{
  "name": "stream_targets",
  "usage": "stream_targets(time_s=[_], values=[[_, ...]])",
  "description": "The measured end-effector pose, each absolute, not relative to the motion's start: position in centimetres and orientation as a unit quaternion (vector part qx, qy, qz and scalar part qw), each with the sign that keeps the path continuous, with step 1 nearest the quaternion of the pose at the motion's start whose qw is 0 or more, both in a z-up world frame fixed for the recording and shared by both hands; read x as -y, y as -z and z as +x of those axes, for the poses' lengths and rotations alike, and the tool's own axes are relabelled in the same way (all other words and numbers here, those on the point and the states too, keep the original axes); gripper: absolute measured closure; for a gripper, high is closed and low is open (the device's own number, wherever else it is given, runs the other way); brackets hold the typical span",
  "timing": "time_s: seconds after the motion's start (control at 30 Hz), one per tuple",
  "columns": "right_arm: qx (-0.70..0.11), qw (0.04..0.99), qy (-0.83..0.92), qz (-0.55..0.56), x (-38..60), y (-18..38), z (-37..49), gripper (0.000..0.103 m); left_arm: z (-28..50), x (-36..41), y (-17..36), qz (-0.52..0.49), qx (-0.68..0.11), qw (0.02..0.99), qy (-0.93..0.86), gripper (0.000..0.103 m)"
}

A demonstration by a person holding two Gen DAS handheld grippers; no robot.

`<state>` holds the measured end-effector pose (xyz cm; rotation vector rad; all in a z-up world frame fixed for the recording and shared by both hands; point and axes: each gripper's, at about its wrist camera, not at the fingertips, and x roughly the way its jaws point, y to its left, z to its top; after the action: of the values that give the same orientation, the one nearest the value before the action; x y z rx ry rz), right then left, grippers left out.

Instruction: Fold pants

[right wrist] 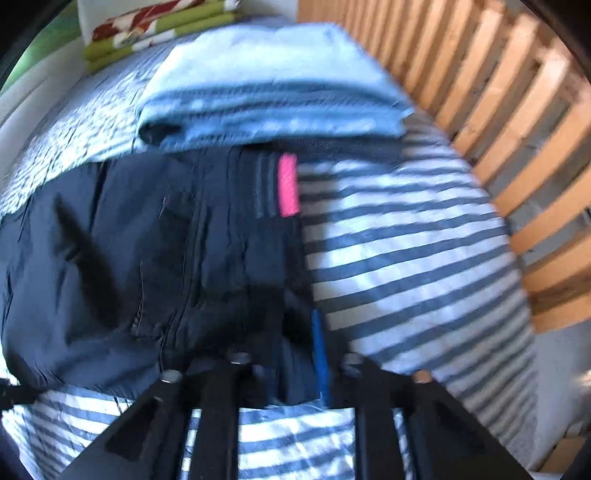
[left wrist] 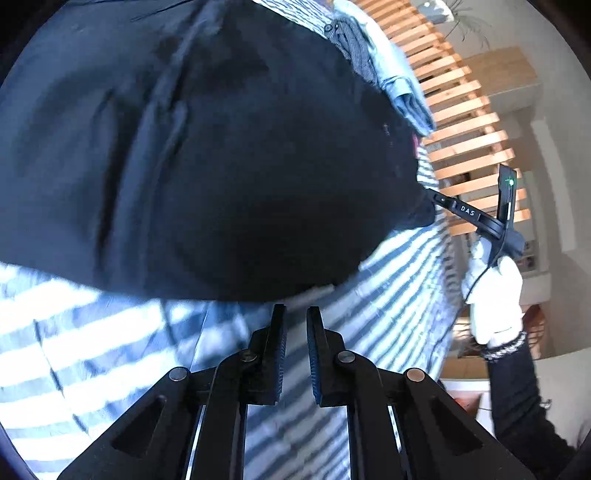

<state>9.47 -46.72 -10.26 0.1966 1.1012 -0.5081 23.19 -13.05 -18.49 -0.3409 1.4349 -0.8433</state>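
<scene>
Pants (left wrist: 207,147), dark navy, lie on striped bedding (left wrist: 92,350), waist end toward the wooden slatted headboard (right wrist: 498,129). Left gripper (left wrist: 296,354): narrow gap, nothing between fingers, near the pants' edge. Right gripper (right wrist: 295,350) clamps waistband fabric. Only right wrist view shows the pink label (right wrist: 288,184) and folded light-blue garment (right wrist: 273,92).

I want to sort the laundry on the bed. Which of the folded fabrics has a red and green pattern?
The folded stack at the far corner of the striped bed cover, behind the plain light blue pile. The dark pants have no pattern.
</scene>
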Motion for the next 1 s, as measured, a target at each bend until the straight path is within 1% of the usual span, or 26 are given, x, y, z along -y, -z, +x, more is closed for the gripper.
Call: stream_targets(time_s=[0.03,0.13,0.2,0.33,0.4,0.47,0.5,0.53,0.6,0.7,0.77,0.8,0.83,0.87,0.9,0.93,0.97,1.0], values=[[-0.506,0.824,0.238,0.091,46.3,9.4,8.9,0.075,22.9,12.3,17.8,-0.145,-0.626,0.668,0.375,0.092],[-0.484,0.848,0.208,0.066,42.9,6.4,7.6,0.075,22.5,9.8,14.8,-0.095,-0.580,0.719,0.370,0.091],[-0.471,0.867,0.149,0.061,39.1,5.1,7.1,0.075,23.8,7.9,12.9,-0.062,-0.545,0.765,0.337,0.091],[-0.476,0.877,0.043,0.046,31.3,5.9,9.8,0.075,28.3,4.5,12.8,-0.081,-0.525,0.799,0.283,0.091],[-0.487,0.873,0.005,0.034,27.7,7.6,12.1,0.075,30.3,3.9,13.8,-0.065,-0.526,0.809,0.253,0.091],[-0.502,0.864,0.001,0.024,25.5,10.0,14.2,0.075,32.1,2.9,15.6,-0.072,-0.541,0.809,0.219,0.091],[-0.516,0.856,0.004,0.025,25.1,11.4,15.2,0.075,33.1,2.3,17.0,-0.086,-0.558,0.799,0.210,0.093],[-0.534,0.845,0.008,0.029,25.0,13.1,16.2,0.075,33.4,1.5,17.4,-0.113,-0.548,0.799,0.220,0.093],[-0.548,0.836,0.011,0.034,25.4,15.3,17.0,0.075,33.8,1.6,17.4,-0.104,-0.553,0.796,0.223,0.093],[-0.545,0.836,0.008,0.055,26.0,14.6,16.6,0.075,33.4,1.8,15.8,-0.058,-0.532,0.817,0.214,0.092],[-0.522,0.849,0.008,0.083,27.5,12.6,15.4,0.075,33.4,0.5,14.4,-0.069,-0.514,0.830,0.205,0.092],[-0.515,0.853,0.018,0.085,28.2,12.0,15.0,0.075,33.7,-1.0,13.9,-0.091,-0.509,0.833,0.198,0.091],[-0.509,0.856,0.028,0.084,29.0,11.4,14.5,0.075,33.9,-2.3,13.6,-0.108,-0.506,0.835,0.188,0.085],[-0.508,0.857,0.035,0.085,29.7,11.1,14.2,0.075,34.1,-4.2,13.3,-0.127,-0.502,0.838,0.170,0.071],[-0.507,0.856,0.039,0.090,30.4,11.0,13.9,0.075,34.3,-6.2,13.1,-0.147,-0.499,0.840,0.154,0.061],[-0.507,0.855,0.037,0.103,31.1,10.9,13.6,0.075,34.8,-8.4,13.0,-0.173,-0.495,0.840,0.140,0.043],[-0.508,0.853,0.036,0.113,31.4,10.9,13.5,0.075,34.7,-10.3,12.9,-0.192,-0.494,0.838,0.133,0.032],[-0.508,0.852,0.037,0.119,31.6,10.9,13.4,0.075,35.0,-13.1,12.8,-0.218,-0.492,0.833,0.127,0.032]])
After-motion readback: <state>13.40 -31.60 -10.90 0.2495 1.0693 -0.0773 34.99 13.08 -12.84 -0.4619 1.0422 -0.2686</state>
